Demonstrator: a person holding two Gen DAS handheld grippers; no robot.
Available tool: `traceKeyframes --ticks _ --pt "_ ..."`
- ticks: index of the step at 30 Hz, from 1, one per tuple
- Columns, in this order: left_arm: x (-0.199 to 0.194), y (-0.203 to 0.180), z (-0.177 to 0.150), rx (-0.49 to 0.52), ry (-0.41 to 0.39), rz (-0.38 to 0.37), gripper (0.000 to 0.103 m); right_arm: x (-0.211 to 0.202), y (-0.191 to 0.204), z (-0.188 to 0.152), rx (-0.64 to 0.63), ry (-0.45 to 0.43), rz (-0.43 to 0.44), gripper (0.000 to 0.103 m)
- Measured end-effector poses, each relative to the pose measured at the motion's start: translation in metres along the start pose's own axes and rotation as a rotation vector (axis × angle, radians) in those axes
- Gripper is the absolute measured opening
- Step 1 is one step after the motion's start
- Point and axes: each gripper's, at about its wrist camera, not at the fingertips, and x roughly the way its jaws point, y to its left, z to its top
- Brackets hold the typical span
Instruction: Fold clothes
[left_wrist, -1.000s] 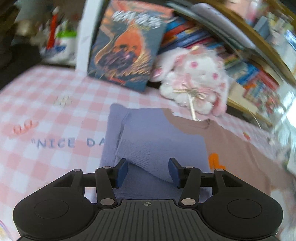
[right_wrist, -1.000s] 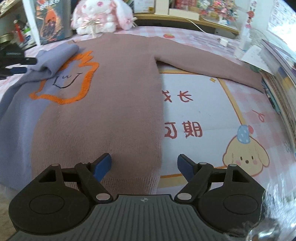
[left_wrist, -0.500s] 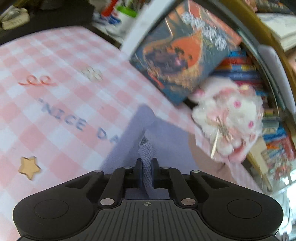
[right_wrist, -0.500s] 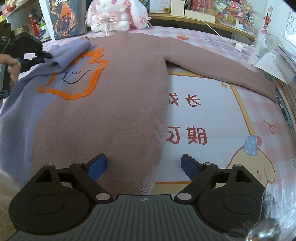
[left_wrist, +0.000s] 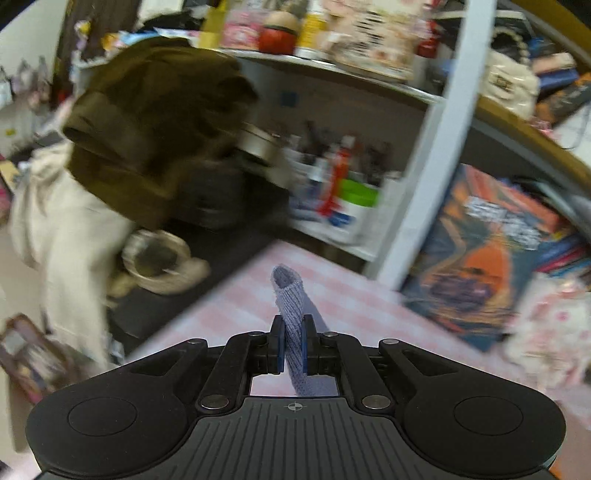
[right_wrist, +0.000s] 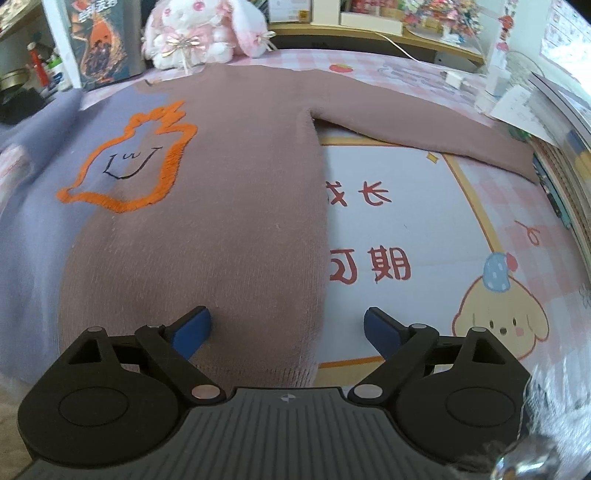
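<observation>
A brown and lilac knit sweater (right_wrist: 221, 206) with an orange outlined figure lies flat on the pink checked cloth (right_wrist: 480, 206). Its brown sleeve (right_wrist: 424, 129) stretches to the right. Its lilac sleeve (right_wrist: 40, 122) now lies stretched out to the left. In the left wrist view my left gripper (left_wrist: 293, 349) is shut on the ribbed lilac cuff (left_wrist: 290, 306), which sticks up between the pads above the table's left edge. My right gripper (right_wrist: 286, 330) stands open over the sweater's lower right hem, nothing pressed between its blue pads.
A white and pink plush rabbit (right_wrist: 199, 33) and a large book (right_wrist: 99, 40) stand behind the collar. Shelves with bottles (left_wrist: 332, 184) and hanging clothes (left_wrist: 147, 122) lie past the table's left edge. Papers and books (right_wrist: 546, 103) crowd the right edge.
My left gripper shut on the lilac cuff and swung it out to the left, unfolding the sleeve off the sweater's body. The right gripper stayed in place while its jaws widened.
</observation>
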Motion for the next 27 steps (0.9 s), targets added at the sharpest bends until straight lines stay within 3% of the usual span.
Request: traceKeyframes --ticks 7,15,20,27 --pt "0.005 0.033 -0.009 0.024 0.009 0.043 0.007 -0.002 0.006 -0.002 0.067 0.006 -0.054 0.088" --pt "0.003 0.057 -0.015 0.013 0.043 -0.019 0.008 -0.004 0.012 -0.007 0.128 -0.010 -0.108 0.088" --pt "0.000 0.072 -0.017 0.024 0.069 0.004 0.019 -0.006 0.015 -0.009 0.156 -0.017 -0.133 0.088" --pt "-0.043 0.090 -0.028 -0.023 0.025 0.008 0.034 -0.007 0.015 -0.012 0.152 -0.022 -0.133 0.088"
